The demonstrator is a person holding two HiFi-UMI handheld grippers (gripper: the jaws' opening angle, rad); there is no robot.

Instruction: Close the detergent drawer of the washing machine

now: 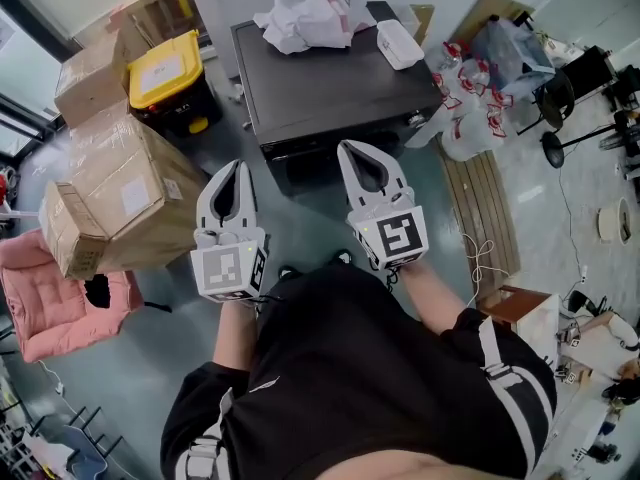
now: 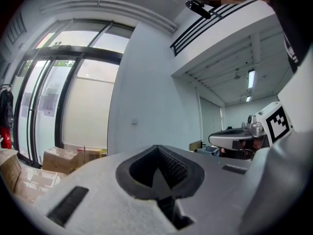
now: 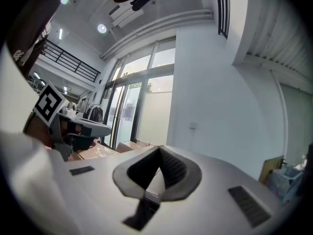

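The left gripper (image 1: pixel 236 168) and the right gripper (image 1: pixel 352 150) are seen clenched and empty, and the washing machine (image 1: pixel 330 88) lies just ahead and below, nearer the right one; its drawer cannot be made out.

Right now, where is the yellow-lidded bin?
In the head view, the yellow-lidded bin stands at upper left, between a cardboard box on its left and the dark washing machine on its right.

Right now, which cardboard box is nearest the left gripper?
The large white-labelled box, directly beside the left gripper. The smaller box sits farther off, next to the yellow-lidded bin.
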